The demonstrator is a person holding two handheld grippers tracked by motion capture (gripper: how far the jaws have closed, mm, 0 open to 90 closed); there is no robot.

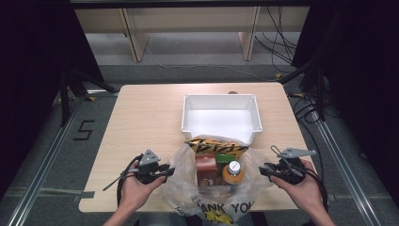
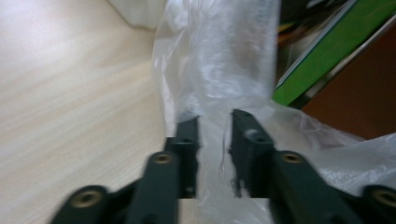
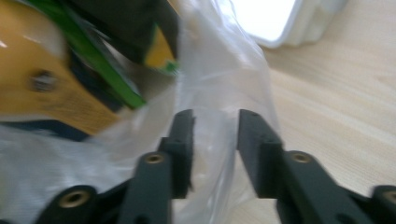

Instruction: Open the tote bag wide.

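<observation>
High view, plastic bag (image 1: 188, 188) between both spread tongs, white bin (image 1: 220, 117) behind.

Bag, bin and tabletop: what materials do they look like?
Bag: thin clear plastic film, glossy and crinkled, contents showing through. Bin: white moulded plastic by the look, smooth matte walls with a rolled rim. Table: pale wood grain, probably laminate; too even to say solid wood.
</observation>
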